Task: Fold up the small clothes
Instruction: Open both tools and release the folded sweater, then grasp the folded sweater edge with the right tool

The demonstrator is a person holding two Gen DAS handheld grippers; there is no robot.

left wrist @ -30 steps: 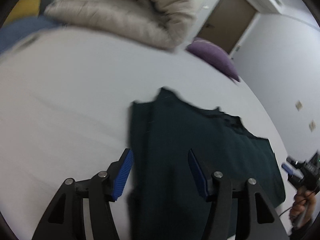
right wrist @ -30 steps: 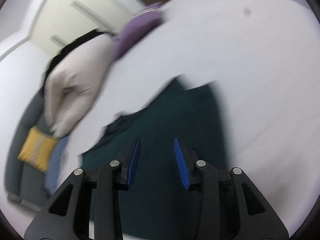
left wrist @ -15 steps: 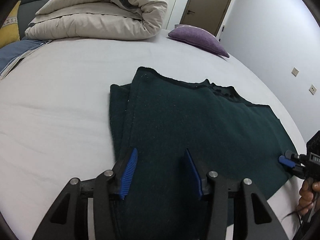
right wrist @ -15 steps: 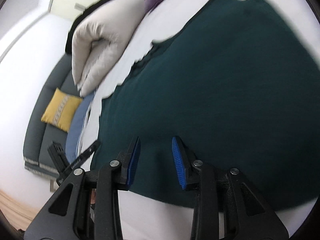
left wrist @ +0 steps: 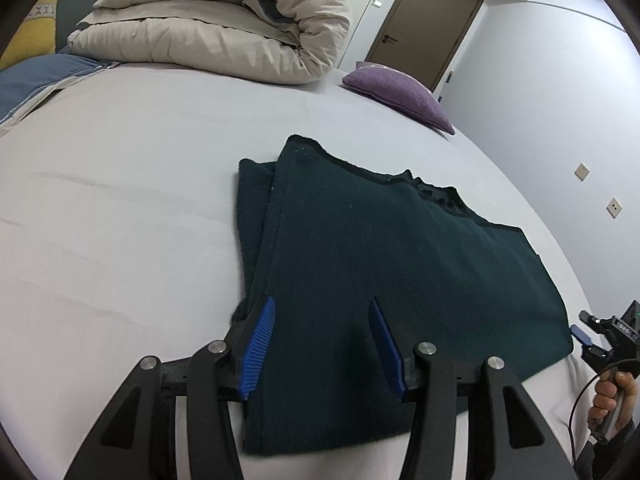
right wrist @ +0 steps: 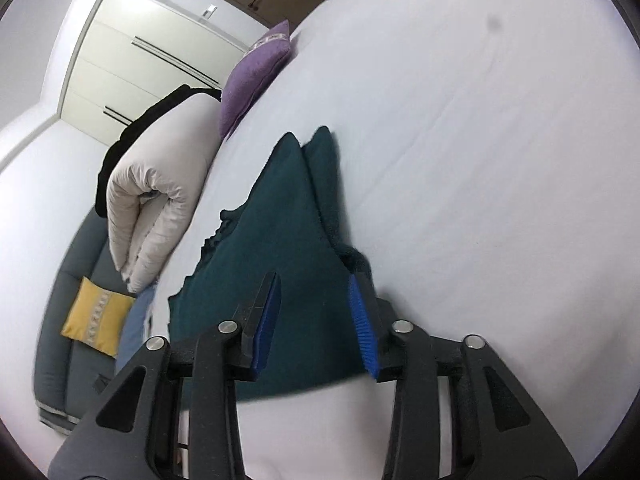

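right gripper (right wrist: 314,312) swung from garment's middle to its near corner since half second ago, jaws opening, nothing pinched; left gripper (left wrist: 322,342) half open, empty, above near edge of dark green garment (left wrist: 380,260) flat on bed (left wrist: 120,200), frame centre

- A bedroom in a home.
- A wide bed (left wrist: 140,208) with a plain white sheet fills most of both views.
- A cream duvet (left wrist: 224,28) lies rolled up at the far end of the bed.
- A purple cushion (left wrist: 400,94) sits on the bed near the door (left wrist: 428,20).
- The door is brown, shut, with a lever handle.
- A grey sofa (right wrist: 68,320) stands beside the bed, with a yellow cushion (right wrist: 96,322) on it.
- A built-in white wardrobe (right wrist: 132,60) with long dark handles lines one wall.
- Two wall sockets (left wrist: 582,170) sit on the pale wall.
- A dark green garment (left wrist: 400,272) lies spread on the sheet.
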